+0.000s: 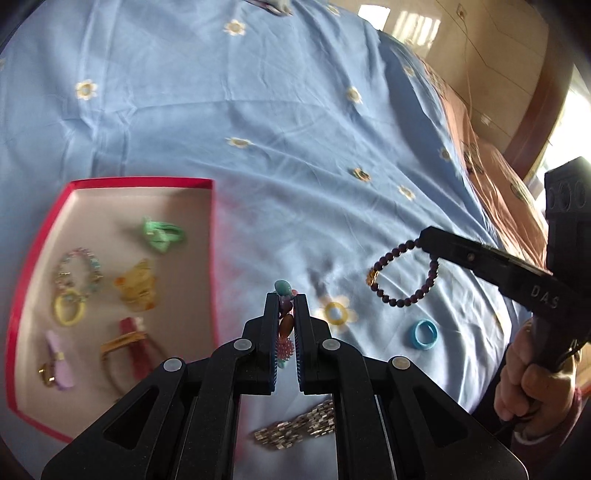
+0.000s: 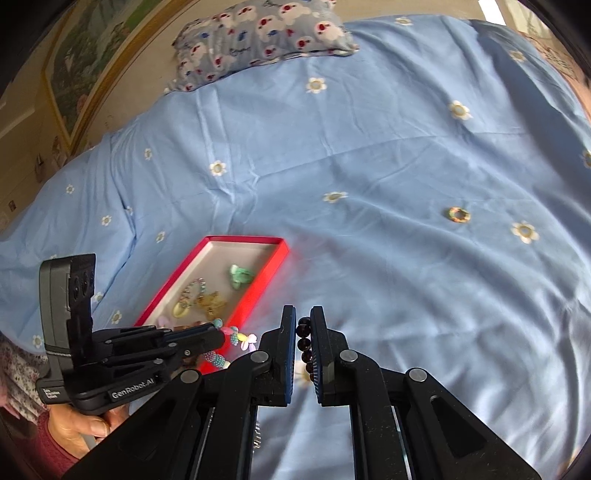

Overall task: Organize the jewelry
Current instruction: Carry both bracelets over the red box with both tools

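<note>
My left gripper (image 1: pixel 285 301) is shut on a colourful bead bracelet (image 1: pixel 285 321) and holds it above the blue sheet, just right of the red tray (image 1: pixel 212 236). In the right wrist view the same bracelet (image 2: pixel 236 338) hangs from the left gripper (image 2: pixel 218 334) by the tray (image 2: pixel 275 262). My right gripper (image 2: pixel 303 323) is shut on a dark purple bead bracelet (image 2: pixel 304 347). In the left wrist view that bracelet (image 1: pixel 402 275) dangles as a loop from the right gripper (image 1: pixel 424 242).
The tray holds several pieces: a green clip (image 1: pixel 162 234), an amber clip (image 1: pixel 136 286), a yellow ring (image 1: pixel 68 310). On the sheet lie a blue ring (image 1: pixel 424 334), a silver chain band (image 1: pixel 295 430) and a small ring (image 2: pixel 459 215). A pillow (image 2: pixel 258 33) lies far back.
</note>
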Tool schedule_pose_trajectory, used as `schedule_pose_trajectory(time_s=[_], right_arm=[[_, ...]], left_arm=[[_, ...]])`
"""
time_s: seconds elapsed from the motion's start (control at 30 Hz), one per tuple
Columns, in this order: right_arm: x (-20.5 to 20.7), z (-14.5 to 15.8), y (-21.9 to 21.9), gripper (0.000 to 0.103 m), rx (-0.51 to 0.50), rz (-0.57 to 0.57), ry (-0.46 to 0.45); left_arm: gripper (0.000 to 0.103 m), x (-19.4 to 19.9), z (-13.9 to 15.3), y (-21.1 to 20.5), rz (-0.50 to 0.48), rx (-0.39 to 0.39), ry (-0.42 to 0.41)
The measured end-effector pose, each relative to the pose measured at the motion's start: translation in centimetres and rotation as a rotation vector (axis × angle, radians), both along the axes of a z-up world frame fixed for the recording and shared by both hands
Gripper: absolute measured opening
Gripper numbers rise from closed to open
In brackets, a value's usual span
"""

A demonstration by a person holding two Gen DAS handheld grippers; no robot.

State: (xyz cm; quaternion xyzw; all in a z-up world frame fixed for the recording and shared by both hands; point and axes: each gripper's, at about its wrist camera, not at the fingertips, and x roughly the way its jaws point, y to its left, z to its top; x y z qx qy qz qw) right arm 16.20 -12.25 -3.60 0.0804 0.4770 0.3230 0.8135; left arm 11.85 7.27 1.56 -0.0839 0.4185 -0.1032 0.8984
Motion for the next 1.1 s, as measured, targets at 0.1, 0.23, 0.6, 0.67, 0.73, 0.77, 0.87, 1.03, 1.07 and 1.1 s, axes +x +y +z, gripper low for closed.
schedule_pose_trajectory(time_s=[0.1, 0.23, 0.6, 0.67, 0.73, 0.77, 0.87, 1.03, 1.07, 1.1], right_arm=[[0.0, 0.1, 1.5, 0.007, 0.010, 0.026, -0.002], [0.0, 0.2, 3.5, 0.007, 0.020, 0.057, -0.005], [0.4, 0.4, 9.1, 0.007, 0.056, 0.138, -0.006], [0.3, 0.3, 9.9, 0.007, 0.060, 0.150, -0.006], [0.4, 0.1, 10.8, 0.007, 0.067, 0.162, 0.001], [0.5, 0.0, 11.3, 0.007, 0.070, 0.168, 0.006], [0.6, -0.2, 12.6, 0.007, 0.078, 0.187, 0.012], [0.6, -0.4, 14.8, 0.007, 0.088, 0.220, 0.014], [0.7, -0.4, 15.3, 0.007, 0.091, 0.227, 0.015], [0.7, -0.5, 15.7, 0.007, 0.093, 0.231, 0.015]], left_arm=[[0.006, -0.6, 0.6, 1.7, 0.035, 0.000, -0.013], [0.006, -1.2, 1.3, 4.2, 0.079, -0.004, -0.029], [0.006, -1.7, 1.6, 9.6, 0.179, -0.007, -0.035], [0.006, -1.6, 1.4, 10.2, 0.194, -0.011, -0.030], [0.006, -1.6, 1.0, 11.1, 0.206, -0.018, -0.023], [0.006, -1.5, 0.9, 11.4, 0.213, -0.020, -0.019], [0.006, -1.4, 0.6, 12.4, 0.229, -0.024, -0.015], [0.006, -1.1, 0.3, 13.7, 0.249, -0.029, -0.011], [0.006, -0.9, 0.2, 14.0, 0.252, -0.030, -0.009], [0.006, -0.7, 0.1, 14.3, 0.255, -0.031, -0.007]])
